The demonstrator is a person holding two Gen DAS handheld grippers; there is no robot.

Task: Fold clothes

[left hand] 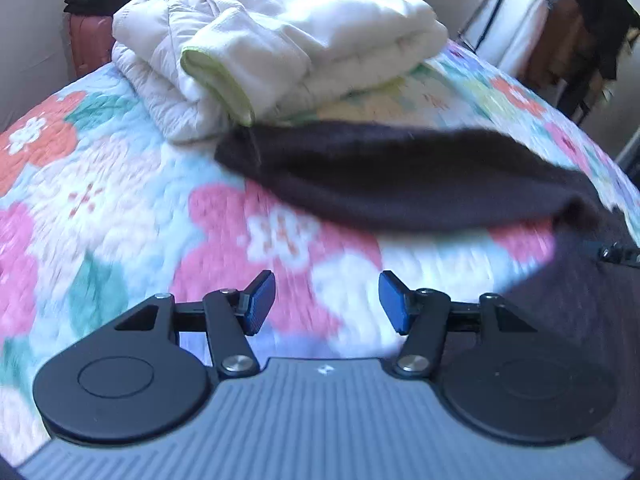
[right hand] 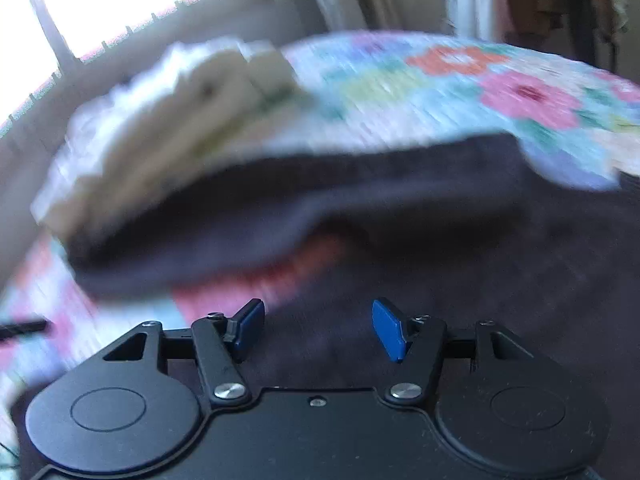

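The dark garment [left hand: 400,184] lies on the flowered quilt [left hand: 120,200], a folded-over flap of it stretched across the middle of the bed just in front of the pile of pale folded laundry [left hand: 280,40], its left end touching that pile, while the rest of it spreads toward the near right. It looks like a soft, fuzzy knit or fleece: light, limp and with no stiffness of its own, so I judge it will sag and drag on the quilt instead of sliding, and is in no danger of damage. The sensible places to take hold are probably the doubled edge or the corners, one at each end, pinching through both layers so the fold keeps its line. The left gripper [left hand: 327,304] hangs over bare quilt near the flap, its blue pads [left hand: 260,304] standing apart with nothing between them and touching no cloth. The right gripper [right hand: 318,330] is above the near spread of the dark garment [right hand: 440,280], its jaws likewise apart and empty; the blur hides whether its tips brush the fabric.
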